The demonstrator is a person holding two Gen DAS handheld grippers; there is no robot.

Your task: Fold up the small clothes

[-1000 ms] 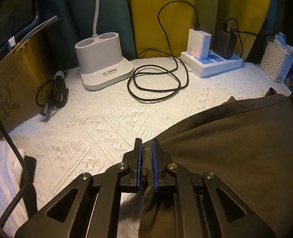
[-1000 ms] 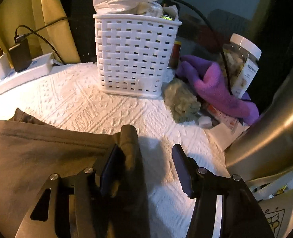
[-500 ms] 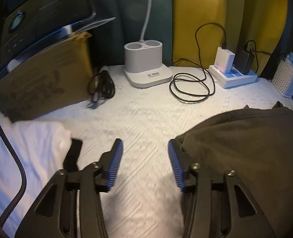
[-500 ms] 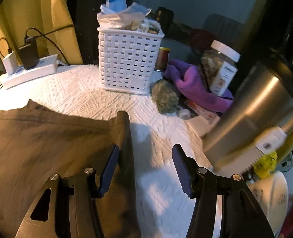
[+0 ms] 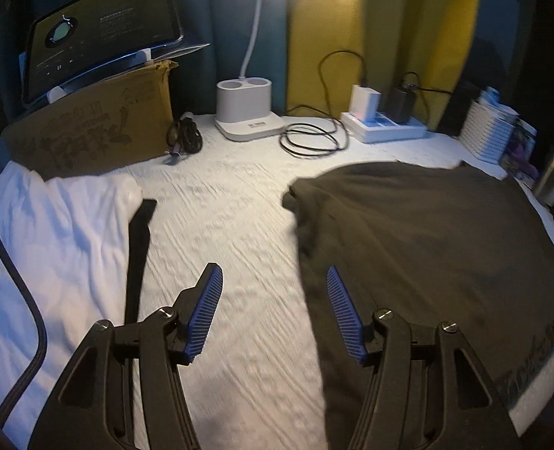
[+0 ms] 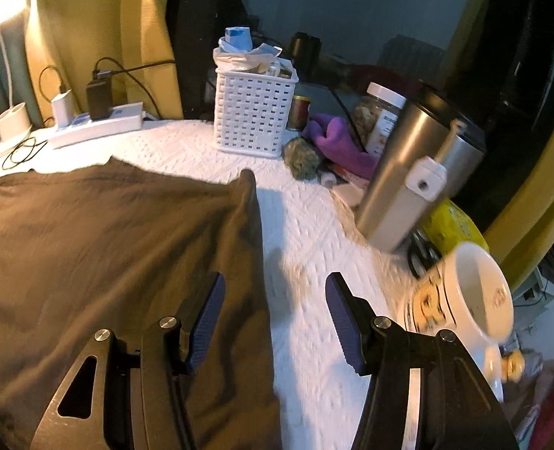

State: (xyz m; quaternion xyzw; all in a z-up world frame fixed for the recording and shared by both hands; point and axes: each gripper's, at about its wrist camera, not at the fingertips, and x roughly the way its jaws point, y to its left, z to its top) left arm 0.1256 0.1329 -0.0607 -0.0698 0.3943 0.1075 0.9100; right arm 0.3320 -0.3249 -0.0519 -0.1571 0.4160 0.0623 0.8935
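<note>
Grippers both gaping wide, gripping nothing: left gripper (image 5: 273, 313) is hovering at the left edge of the dark olive T-shirt (image 5: 427, 247), right gripper (image 6: 273, 317) at its right edge. Shirt is lying flat on the white textured cloth (image 5: 217, 225). Judgement: pinch both edges level before folding, avoiding the mug (image 6: 460, 300) and steel tumbler (image 6: 408, 172). Count: one shirt, one white garment (image 5: 52, 232), two grippers.

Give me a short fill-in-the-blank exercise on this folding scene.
1. Both the left gripper and the right gripper are ____.
2. The dark garment lies on a ____ textured cloth.
3. Behind the garment stands a white woven ____ holding papers.

Answers: open; white; basket
</note>
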